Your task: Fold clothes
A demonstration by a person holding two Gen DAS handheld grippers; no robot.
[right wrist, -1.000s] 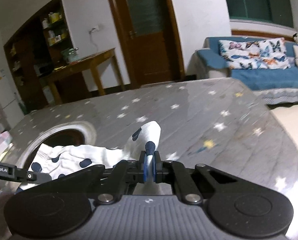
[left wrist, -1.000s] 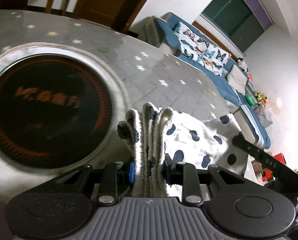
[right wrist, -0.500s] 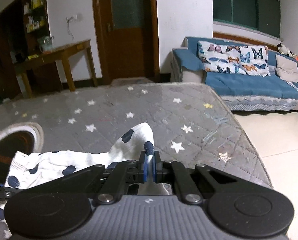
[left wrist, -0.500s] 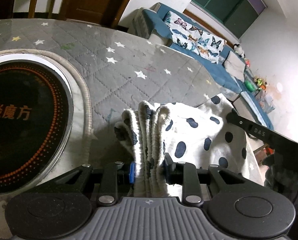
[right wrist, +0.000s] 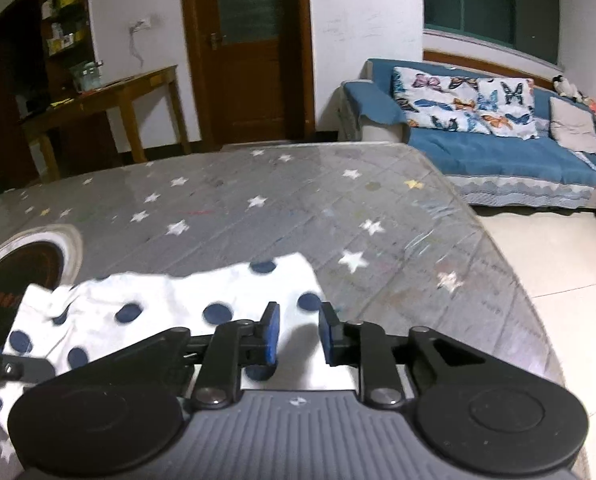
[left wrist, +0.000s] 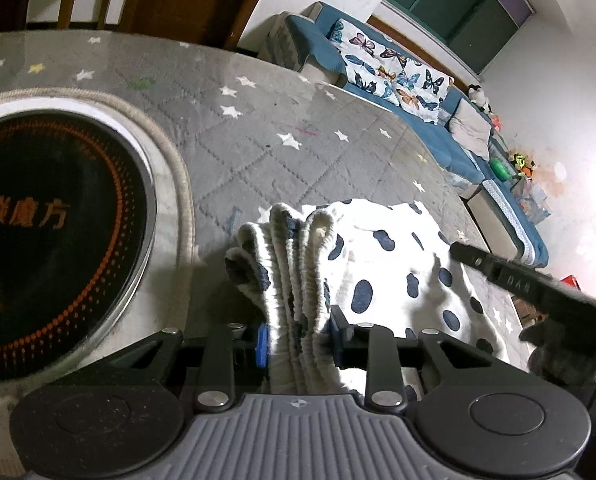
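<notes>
Your left gripper [left wrist: 298, 340] clamps the bunched spotted garment [left wrist: 382, 276]; your right gripper [right wrist: 297, 334] gapes empty; folding remains unfinished.

Grey star-patterned table cover [right wrist: 298, 208], round black cooktop [left wrist: 54, 240], blue sofa [right wrist: 498, 160], butterfly cushions [right wrist: 466, 108], wooden door [right wrist: 250, 52]

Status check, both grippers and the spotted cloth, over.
Left gripper shut on spotted cloth. Right gripper open, cloth lying flat on table. Nothing in the way.
</notes>
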